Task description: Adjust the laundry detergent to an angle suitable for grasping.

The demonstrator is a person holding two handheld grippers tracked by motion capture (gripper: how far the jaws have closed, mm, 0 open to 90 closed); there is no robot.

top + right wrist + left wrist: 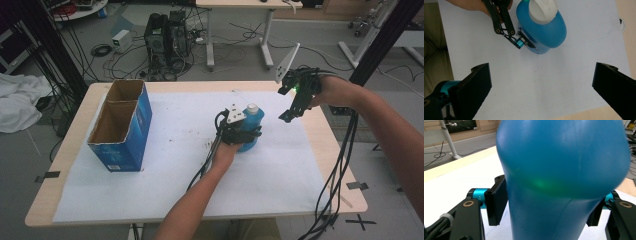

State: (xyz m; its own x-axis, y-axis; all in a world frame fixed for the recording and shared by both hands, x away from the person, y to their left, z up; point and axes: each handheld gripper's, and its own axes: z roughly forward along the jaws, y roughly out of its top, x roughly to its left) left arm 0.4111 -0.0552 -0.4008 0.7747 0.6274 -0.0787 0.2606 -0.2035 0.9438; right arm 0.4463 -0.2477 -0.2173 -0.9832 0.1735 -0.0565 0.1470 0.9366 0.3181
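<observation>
- The blue bottle [251, 127] stands upright on the white sheet [165, 150] covering the table [325, 150], right of the sheet's middle and nearer the far edge than the near one; its white cap [253, 108] points straight up, so its long axis runs vertical.
- In the right gripper view the body reads as oval from above – wider one way than the other – with the cap sitting off-centre toward one end.
- The left gripper [239, 131] has its jaws on either side of the bottle's narrower lower body, below the bulging shoulder; in the left gripper view the pads [496, 200] lie against the plastic on both flanks, so I judge it gripped.
- The right gripper [289, 116] hovers above the right part of the sheet, apart from the bottle, its jaws spread wide with nothing between them.
- Handling, as a judgement: smooth, glossy moulded plastic – likely slippery, and it may give a little under squeeze. Whether it is full cannot be told; if so, it will be heavy and top-loaded.
- The waist under the shoulder looks the best hold, since the bulge would stop it sliding down through the pads.
- An open blue cardboard box [120, 125] stands near the table's left edge, well apart.
</observation>
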